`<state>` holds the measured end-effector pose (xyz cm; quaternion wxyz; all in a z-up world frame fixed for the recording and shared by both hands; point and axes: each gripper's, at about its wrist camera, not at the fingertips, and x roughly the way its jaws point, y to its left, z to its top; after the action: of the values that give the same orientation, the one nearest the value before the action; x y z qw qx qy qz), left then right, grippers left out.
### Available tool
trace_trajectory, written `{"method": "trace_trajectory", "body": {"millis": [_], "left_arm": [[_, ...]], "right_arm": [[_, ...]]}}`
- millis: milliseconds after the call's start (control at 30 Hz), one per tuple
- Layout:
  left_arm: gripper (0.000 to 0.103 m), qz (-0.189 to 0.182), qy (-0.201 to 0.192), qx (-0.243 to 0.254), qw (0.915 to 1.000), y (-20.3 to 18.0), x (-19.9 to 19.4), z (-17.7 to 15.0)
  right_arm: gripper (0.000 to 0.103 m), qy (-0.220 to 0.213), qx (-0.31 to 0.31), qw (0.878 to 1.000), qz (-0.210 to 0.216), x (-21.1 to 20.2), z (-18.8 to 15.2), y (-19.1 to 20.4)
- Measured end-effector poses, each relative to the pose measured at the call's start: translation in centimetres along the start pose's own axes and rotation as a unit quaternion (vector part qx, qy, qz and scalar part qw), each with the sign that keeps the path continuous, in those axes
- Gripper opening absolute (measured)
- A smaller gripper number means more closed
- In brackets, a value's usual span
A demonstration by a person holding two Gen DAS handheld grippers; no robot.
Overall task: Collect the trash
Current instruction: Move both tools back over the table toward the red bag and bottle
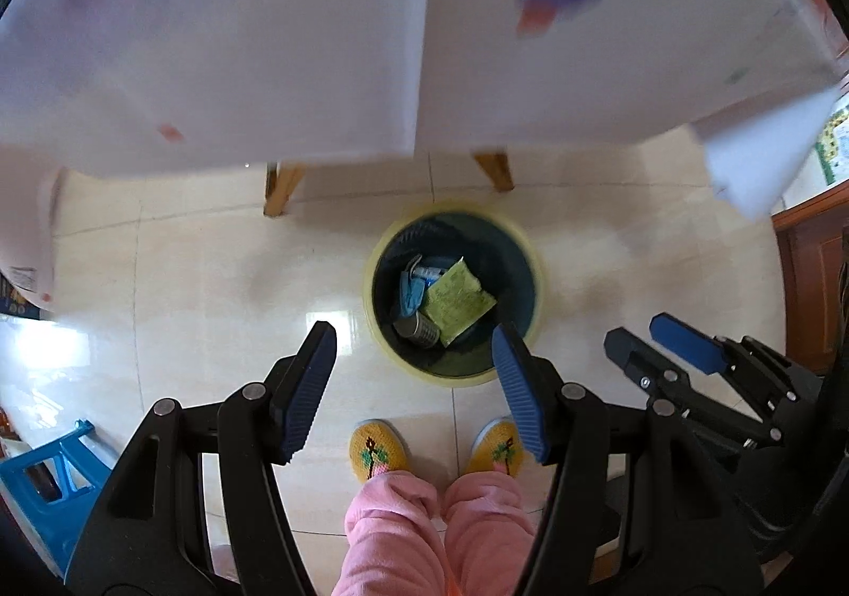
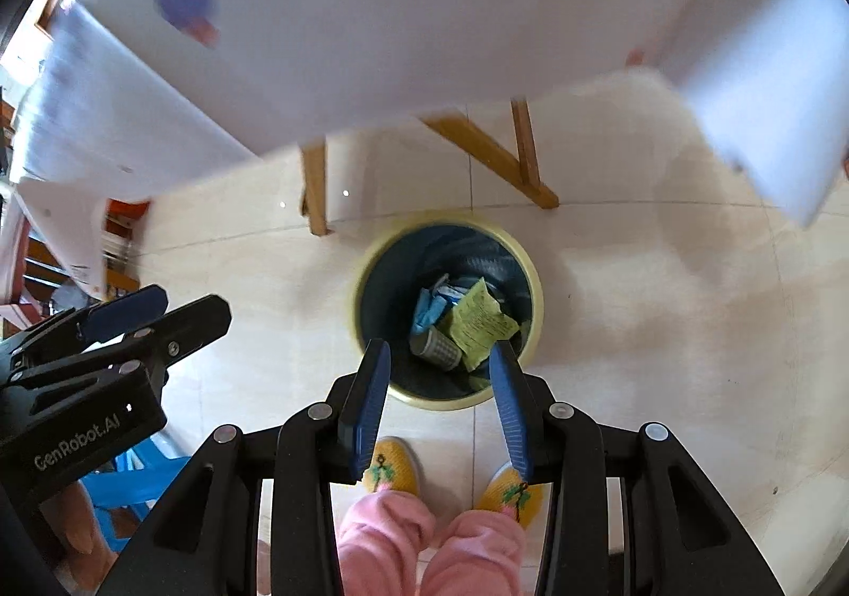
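Trash sits inside the round bin (image 1: 453, 293) on the tiled floor (image 1: 212, 277), just ahead of my yellow slippers (image 1: 378, 450). Its yellow rim rings a dark liner, and at the bottom I see a green printed wrapper (image 1: 459, 301), crumpled blue packaging (image 1: 411, 293) beside it and a small grey ribbed cup (image 1: 419, 328) lying on its side, all touching one another. My left gripper (image 1: 414, 386) hangs above the bin's near edge, jaws wide and holding nothing. My right gripper (image 2: 440, 402) hangs over the same edge from the other side, jaws also spread and empty. Beyond the bin stand wooden legs (image 2: 315, 187) under a white-covered surface (image 1: 265, 39), blurred, with purple and orange shapes on it that I cannot make out. A blue plastic stool (image 1: 48, 479) stands at my left.
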<state>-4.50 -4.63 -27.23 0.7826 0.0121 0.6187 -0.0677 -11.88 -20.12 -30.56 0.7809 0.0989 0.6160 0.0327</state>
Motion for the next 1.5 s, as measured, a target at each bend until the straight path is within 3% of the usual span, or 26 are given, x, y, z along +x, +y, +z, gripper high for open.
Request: {"method": "trace_trajectory", "body": {"millis": [333,433,833,1133,1367,1500], "left_arm": [[0.058,-0.028,-0.071,0.016,0.997,0.2,-15.3,2.1],[0.058,-0.033,-0.086,0.02,0.9955,0.6,-18.4,2.7],[0.058,-0.056,-0.157,0.018,0.9858,3.5,-29.1,6.6],[0.058,-0.072,-0.206,0.033,0.9753,5.4,-33.4,8.9],[0.058,-0.071,-0.225,0.049,0.9704,6.2,-34.2,10.5],[0.058,-0.068,-0.218,0.041,0.9726,6.6,-33.3,12.0]], "right_arm": [[0.042,-0.06,-0.006,0.998,0.003,-14.7,2.8,4.3],[0.046,-0.083,-0.012,0.997,0.0,-18.4,3.6,5.5],[0.048,-0.153,-0.02,0.988,-0.014,-29.9,6.2,10.5],[0.058,-0.227,-0.041,0.972,-0.039,-35.5,9.0,13.9],[0.059,-0.243,-0.036,0.968,-0.041,-36.5,10.8,14.8],[0.061,-0.238,-0.04,0.969,-0.041,-36.0,12.0,14.7]]}}
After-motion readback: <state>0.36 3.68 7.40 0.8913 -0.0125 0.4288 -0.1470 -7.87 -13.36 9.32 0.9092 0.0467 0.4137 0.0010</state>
